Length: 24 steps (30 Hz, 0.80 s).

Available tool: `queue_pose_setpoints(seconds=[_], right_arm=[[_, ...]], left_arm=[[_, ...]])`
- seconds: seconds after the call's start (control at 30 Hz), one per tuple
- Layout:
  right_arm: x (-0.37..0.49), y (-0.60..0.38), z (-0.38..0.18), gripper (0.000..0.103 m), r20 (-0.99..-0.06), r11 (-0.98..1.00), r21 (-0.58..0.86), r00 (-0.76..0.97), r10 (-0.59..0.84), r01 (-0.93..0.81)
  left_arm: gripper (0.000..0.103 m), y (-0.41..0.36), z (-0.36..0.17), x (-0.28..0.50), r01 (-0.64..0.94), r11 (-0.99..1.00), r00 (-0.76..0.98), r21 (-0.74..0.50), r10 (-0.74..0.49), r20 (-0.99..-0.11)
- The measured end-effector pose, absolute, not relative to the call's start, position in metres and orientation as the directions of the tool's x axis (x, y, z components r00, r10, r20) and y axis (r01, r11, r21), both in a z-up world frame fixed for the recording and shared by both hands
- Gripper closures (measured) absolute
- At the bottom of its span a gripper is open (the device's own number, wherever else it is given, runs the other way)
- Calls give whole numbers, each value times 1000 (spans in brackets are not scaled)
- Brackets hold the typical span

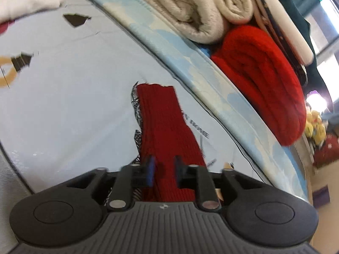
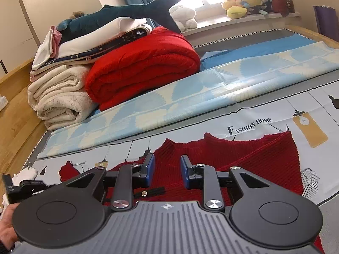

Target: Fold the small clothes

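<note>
Dark red ribbed knit sweater (image 2: 243, 154) lying flat on the printed grey-white sheet (image 2: 264, 114) that covers the near part of the bed; the garment's upper edge, with what looks like a collar, points toward the folded blue-and-cream patterned mat (image 2: 169, 97); one sleeve (image 1: 167, 124) stretches out long and straight across the sheet in the left wrist view.

Left gripper (image 1: 164, 169): jaws spread, one on either side of the sleeve near its lower end, the blue pads (image 1: 150, 169) apart from each other; whether they touch the cloth cannot be told; nothing is pinched.

Right gripper (image 2: 167, 169): jaws likewise spread, poised low over the body of the sweater near its middle; no cloth between the pads (image 2: 187, 169); the sweater's right side appears to carry a diagonal fold or overlap, though its exact layering cannot be made out.

Progress, as judged from the lay of the cloth: the sweater is spread out but largely unfolded; the long sleeve is not yet brought across the body; the body is not yet doubled over; most of the folding appears to remain.

Surroundings: folded bright red blanket (image 2: 144, 63) and rolled cream blanket (image 2: 61, 97) stacked beyond the mat, well apart from the sweater; a white fluffy item (image 1: 25, 0) at the far corner of the sheet, possibly a further piece awaiting its turn.
</note>
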State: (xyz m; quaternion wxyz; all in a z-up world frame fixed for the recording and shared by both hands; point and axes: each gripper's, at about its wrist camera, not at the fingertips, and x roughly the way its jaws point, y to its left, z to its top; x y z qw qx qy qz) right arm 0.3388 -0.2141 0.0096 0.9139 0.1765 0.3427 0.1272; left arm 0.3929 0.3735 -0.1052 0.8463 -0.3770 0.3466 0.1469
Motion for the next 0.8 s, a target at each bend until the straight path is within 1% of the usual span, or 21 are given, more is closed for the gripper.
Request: queue_pose_setpoints(seconds=[0.03,0.07,0.1,0.17,0.27,0.3,0.33,0.37,0.43,0.5,0.63,0.7,0.8], right_arm=[[339,-215,9,75,-585,905,409,728,356,-114],[339,-215,7,75,-589,905,408,725,359,-117],[340,-216,6,75,-592,906,406,722,359,-119],[340,-218,5,75,-598,909,399,718,357,-119],[342,-219,4,75,-604,917,381,720,343,-118],[343,-220,4,75,-604,918,378,720,341,-118],[343,-220,5,75,-604,919,377,720,340,-118],[344,-221,5,75,-605,919,377,721,339,-116],[344,-222,7,75,-602,919,377,725,335,-111],[344,-224,10,75,-597,919,381,730,332,-106],[343,-229,19,75,-583,914,395,743,329,-95],[341,-233,23,75,-576,909,408,747,332,-89],[337,-238,27,75,-570,901,426,751,335,-78]], left_arm=[[64,374,-111,395,-522,667,713,-532,-1,-701],[64,375,-119,398,-540,662,702,-520,14,-712],[64,376,-123,399,-541,658,710,-524,22,-704],[64,377,-125,402,-541,648,726,-536,38,-686],[66,374,-123,410,-535,671,720,-514,44,-692],[70,371,-121,413,-525,685,716,-506,34,-697],[85,368,-119,415,-520,701,704,-488,29,-709],[87,366,-117,416,-523,712,696,-469,39,-717],[88,363,-99,410,-533,713,703,-456,73,-707],[89,360,-68,400,-551,711,713,-438,128,-689],[89,351,2,365,-660,669,649,-343,277,-709],[89,345,23,344,-691,647,622,-322,305,-721],[89,334,35,311,-716,604,621,-349,325,-713]])
